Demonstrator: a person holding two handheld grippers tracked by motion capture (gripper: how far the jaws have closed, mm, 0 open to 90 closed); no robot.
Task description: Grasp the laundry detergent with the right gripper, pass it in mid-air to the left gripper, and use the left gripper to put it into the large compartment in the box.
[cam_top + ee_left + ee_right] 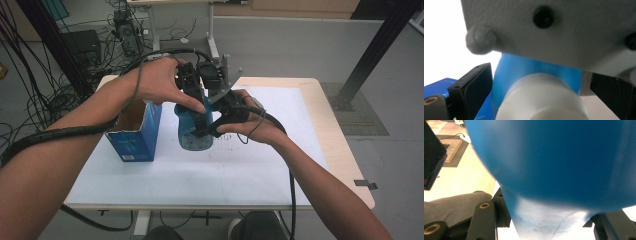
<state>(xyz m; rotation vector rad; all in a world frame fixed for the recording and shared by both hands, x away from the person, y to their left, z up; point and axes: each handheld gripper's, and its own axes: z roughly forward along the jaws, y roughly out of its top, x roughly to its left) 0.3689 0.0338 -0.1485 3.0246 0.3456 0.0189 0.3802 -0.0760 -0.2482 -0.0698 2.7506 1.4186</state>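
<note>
Wood table: white sheet spread over it.
Box: blue, open-topped, standing left of my hands; nothing going into it yet.
Bottle: blue, white cap, held above the sheet, clear of the box.
Right gripper: clamped on the bottle's lower end.
Left gripper: jaws flank the cap end; grip I cannot tell.
Left to do: likely boxing it.

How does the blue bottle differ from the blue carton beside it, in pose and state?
The blue bottle is rounded, held off the table between both hand-held grippers; the blue carton is boxy and stands on the table, untouched. The bottle has a white cap; the carton's top is open. Both are blue.
</note>
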